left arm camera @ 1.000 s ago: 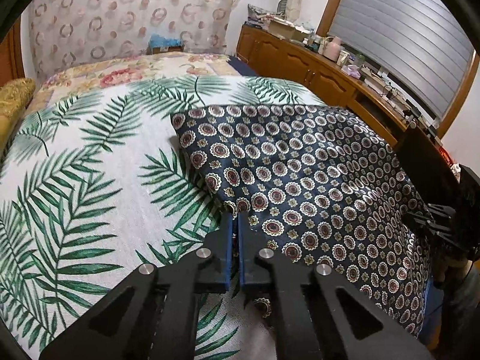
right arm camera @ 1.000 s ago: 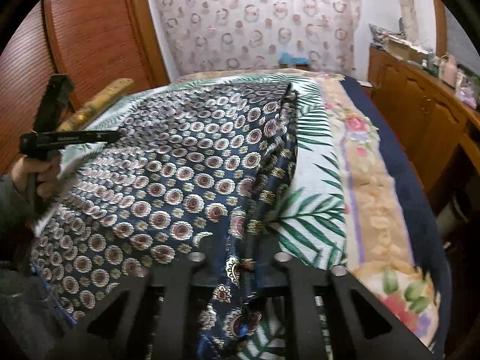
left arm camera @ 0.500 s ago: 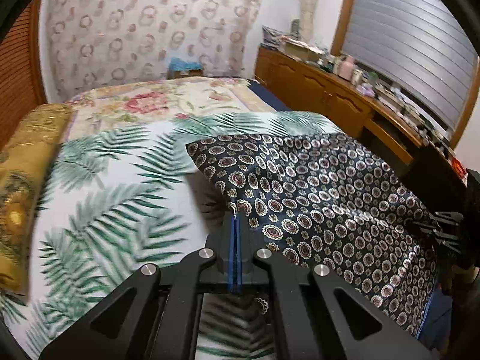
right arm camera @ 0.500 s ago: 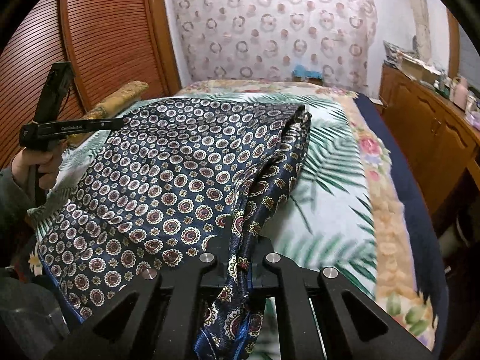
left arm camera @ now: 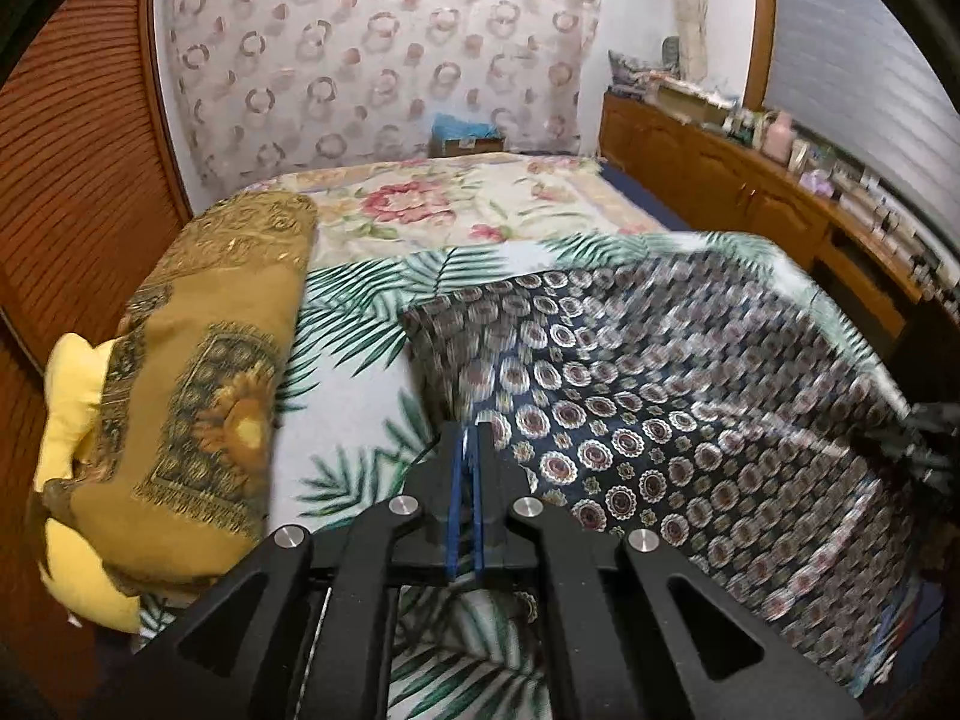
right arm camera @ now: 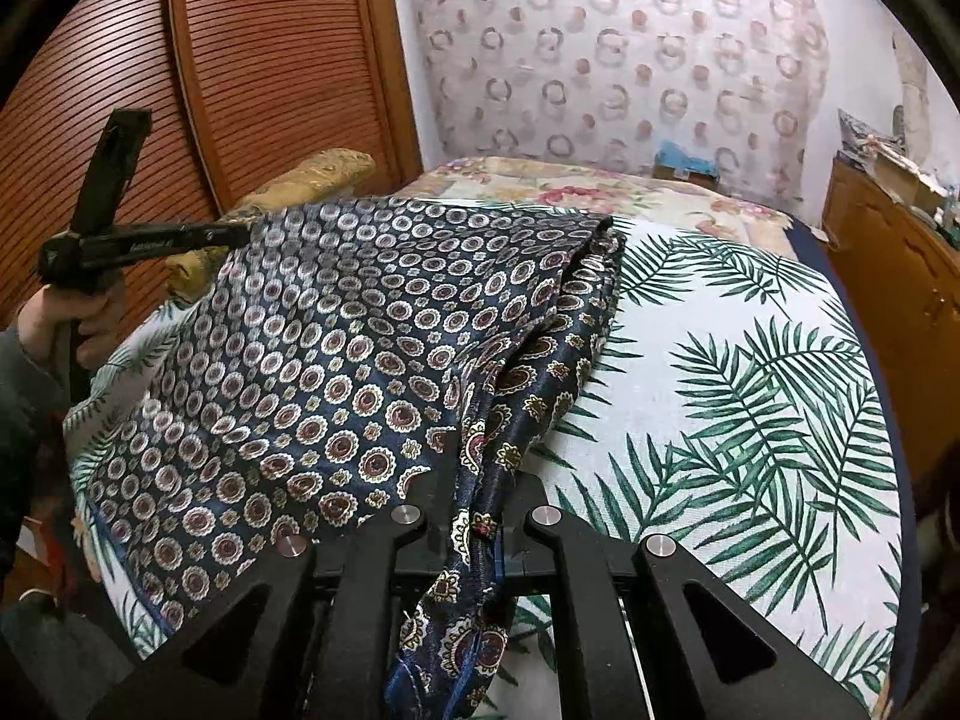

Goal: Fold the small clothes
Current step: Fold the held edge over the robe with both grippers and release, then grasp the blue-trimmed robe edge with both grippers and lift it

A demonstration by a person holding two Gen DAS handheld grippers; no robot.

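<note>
- Your left gripper (left arm camera: 467,438) has its jaws pressed together on the near left edge of the navy patterned garment (left arm camera: 660,420); a thin sliver of blue fabric shows between the pads.
- Your right gripper (right arm camera: 480,480) pinches a bunched fold of the same garment (right arm camera: 336,360), and a tail of the cloth hangs down through the jaws toward the camera. The jaws are easing apart slightly, with the cloth between them.
- The garment lies spread over the palm-leaf bedspread (right arm camera: 750,396), its far right edge gathered into a rumpled ridge.
- In the right wrist view, your left hand (right arm camera: 72,324) grips the other tool's handle at the garment's far left side.
- A mustard-gold patterned cushion (left arm camera: 204,384) lies on the bed, left of the garment.
</note>
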